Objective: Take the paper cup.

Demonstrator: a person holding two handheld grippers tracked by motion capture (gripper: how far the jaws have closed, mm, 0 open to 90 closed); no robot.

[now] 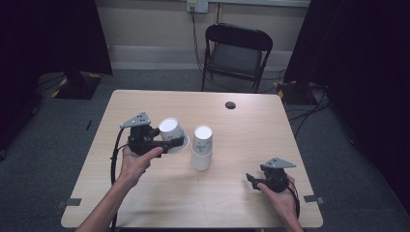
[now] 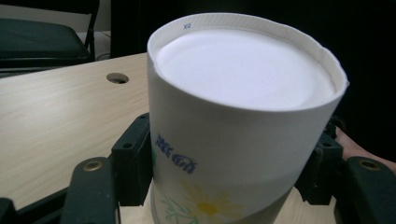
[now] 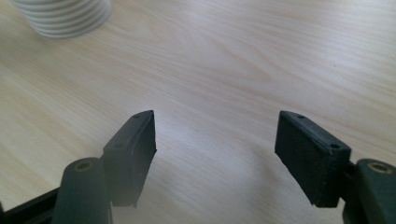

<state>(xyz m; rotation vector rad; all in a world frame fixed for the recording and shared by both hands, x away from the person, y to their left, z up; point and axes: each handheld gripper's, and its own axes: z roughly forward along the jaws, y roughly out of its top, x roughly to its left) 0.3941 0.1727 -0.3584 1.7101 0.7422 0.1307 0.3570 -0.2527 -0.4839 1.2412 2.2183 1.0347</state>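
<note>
Gripping an upside-down white paper cup (image 2: pixel 243 126), blue lettering and yellow daisy print, left gripper (image 1: pixel 167 141) clamped on it just left of the cup stack (image 1: pixel 202 147) | right gripper (image 3: pixel 215 154) wide apart, holding nothing, near-right of stack

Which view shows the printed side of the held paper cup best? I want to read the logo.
The left gripper view: the paper cup sits close, upside down between the jaws of the left hand-held gripper, blue lettering and a daisy facing the camera. The high view shows it small, print unreadable.
</note>
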